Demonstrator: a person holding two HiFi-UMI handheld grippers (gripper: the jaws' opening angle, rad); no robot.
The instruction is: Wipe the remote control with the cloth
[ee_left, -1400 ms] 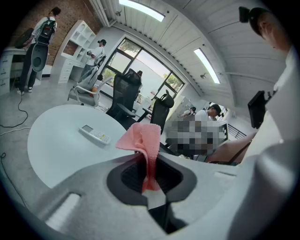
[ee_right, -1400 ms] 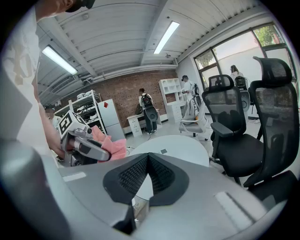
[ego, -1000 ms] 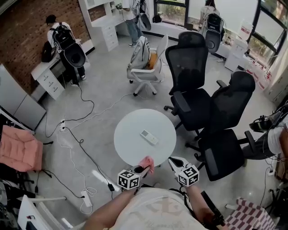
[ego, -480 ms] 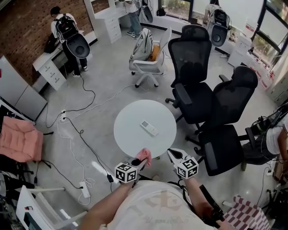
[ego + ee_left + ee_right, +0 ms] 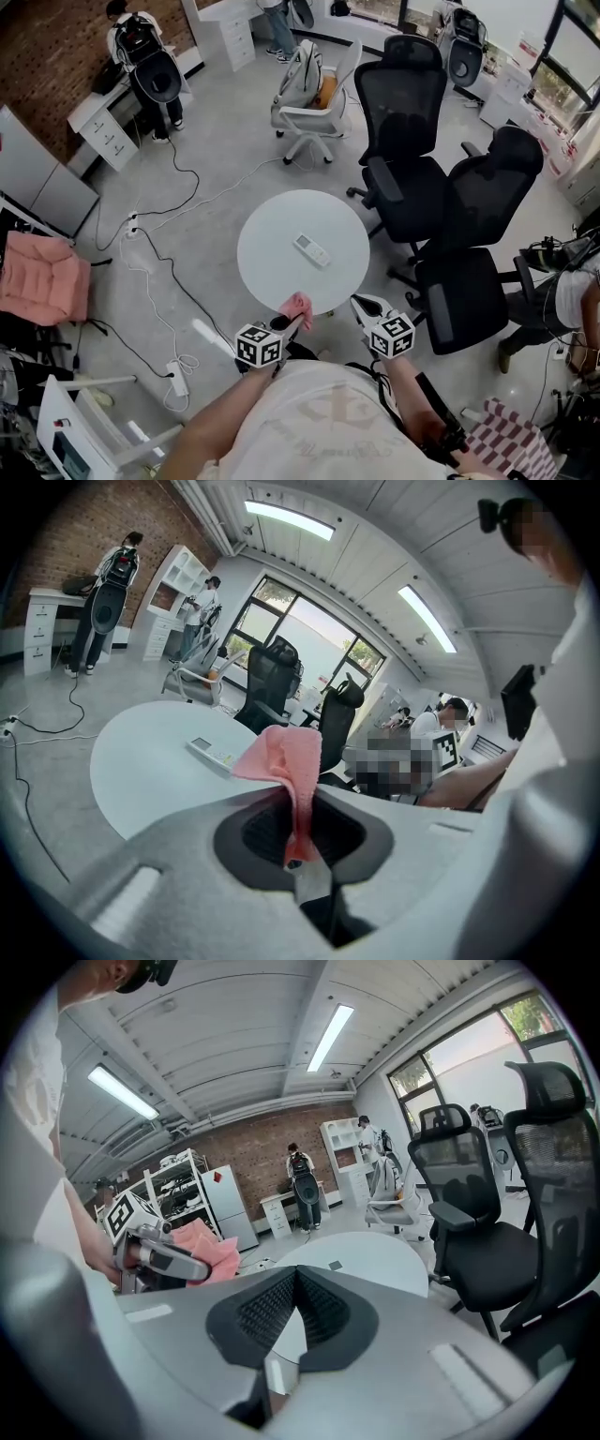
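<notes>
A white remote control [image 5: 311, 249] lies near the middle of the round white table [image 5: 267, 262]; it also shows in the left gripper view as the remote control [image 5: 210, 753]. My left gripper [image 5: 289, 321] hangs at the table's near edge, shut on a pink cloth [image 5: 297, 307]. In its own view the cloth [image 5: 284, 761] droops from the closed jaws of the left gripper [image 5: 298, 803]. My right gripper [image 5: 359, 307] sits just off the table's near right edge, shut and empty; in its own view the right gripper [image 5: 295, 1274] has its jaws together.
Three black office chairs [image 5: 405, 178] crowd the table's right and far side. A white chair [image 5: 314, 103] stands beyond. Cables and a power strip [image 5: 178, 386] lie on the floor at left. People stand at desks [image 5: 141, 61] far left; a seated person [image 5: 562, 291] is at right.
The head view has shifted, so the table sits higher in the picture. Both grippers stay at the near edge, the left still clamped on the cloth.
</notes>
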